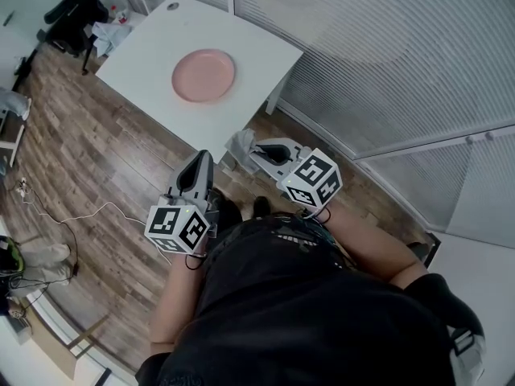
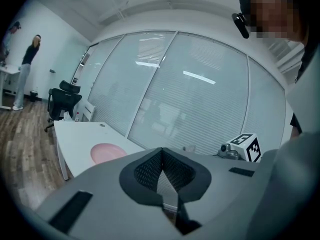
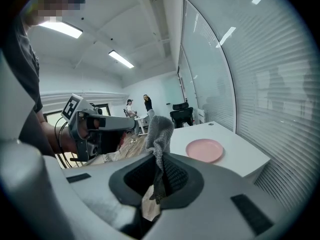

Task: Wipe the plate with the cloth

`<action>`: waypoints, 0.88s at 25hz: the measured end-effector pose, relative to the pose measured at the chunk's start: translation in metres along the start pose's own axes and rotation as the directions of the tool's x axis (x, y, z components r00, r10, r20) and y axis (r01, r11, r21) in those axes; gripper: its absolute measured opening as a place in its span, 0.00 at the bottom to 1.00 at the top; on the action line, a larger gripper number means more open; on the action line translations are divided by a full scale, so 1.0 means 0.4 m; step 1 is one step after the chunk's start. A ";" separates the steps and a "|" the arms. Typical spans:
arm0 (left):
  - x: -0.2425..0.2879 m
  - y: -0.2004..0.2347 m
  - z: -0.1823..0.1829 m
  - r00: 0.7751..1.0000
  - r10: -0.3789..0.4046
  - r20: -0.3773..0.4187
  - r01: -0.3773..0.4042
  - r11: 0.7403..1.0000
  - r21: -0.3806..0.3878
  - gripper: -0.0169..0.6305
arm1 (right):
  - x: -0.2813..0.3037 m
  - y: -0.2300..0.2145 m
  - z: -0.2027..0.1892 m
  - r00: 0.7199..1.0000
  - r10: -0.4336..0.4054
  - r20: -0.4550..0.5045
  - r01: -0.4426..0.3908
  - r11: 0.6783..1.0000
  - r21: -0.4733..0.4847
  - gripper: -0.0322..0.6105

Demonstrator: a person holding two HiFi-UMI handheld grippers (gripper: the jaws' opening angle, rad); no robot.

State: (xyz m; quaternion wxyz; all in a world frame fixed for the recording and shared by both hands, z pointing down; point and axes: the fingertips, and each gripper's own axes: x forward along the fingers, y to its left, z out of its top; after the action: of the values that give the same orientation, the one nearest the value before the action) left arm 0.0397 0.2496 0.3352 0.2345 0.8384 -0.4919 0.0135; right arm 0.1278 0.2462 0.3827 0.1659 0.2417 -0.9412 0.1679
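Cloth (image 3: 160,131) in right gripper (image 3: 160,160), plate (image 1: 203,75) on table (image 1: 145,55)

Left gripper (image 2: 161,151) closed, empty; right gripper (image 3: 159,158) pinches cloth (image 3: 160,129).

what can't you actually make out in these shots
- Any dirt on the plate: too small in every view.
- The small round thing near the table corner: too small to identify, head view.
- How large the cloth is: its lower part is hidden within the right claw, right gripper view.
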 end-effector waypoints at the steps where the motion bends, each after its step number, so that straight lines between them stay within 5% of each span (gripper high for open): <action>1: -0.002 -0.006 -0.003 1.000 0.000 -0.002 0.000 1.000 0.000 0.05 | -0.004 0.005 -0.001 1.000 0.003 -0.001 -0.003 1.000 0.001 0.11; 22: 0.004 -0.044 -0.033 1.000 0.010 -0.002 -0.010 1.000 0.015 0.05 | -0.025 0.004 -0.004 1.000 0.021 0.021 -0.021 1.000 -0.006 0.11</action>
State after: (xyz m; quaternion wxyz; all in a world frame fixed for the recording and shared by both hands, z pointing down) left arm 0.0581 0.2608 0.3408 0.2284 0.8377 -0.4958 0.0191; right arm 0.1356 0.2520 0.3800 0.1547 0.2331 -0.9459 0.1644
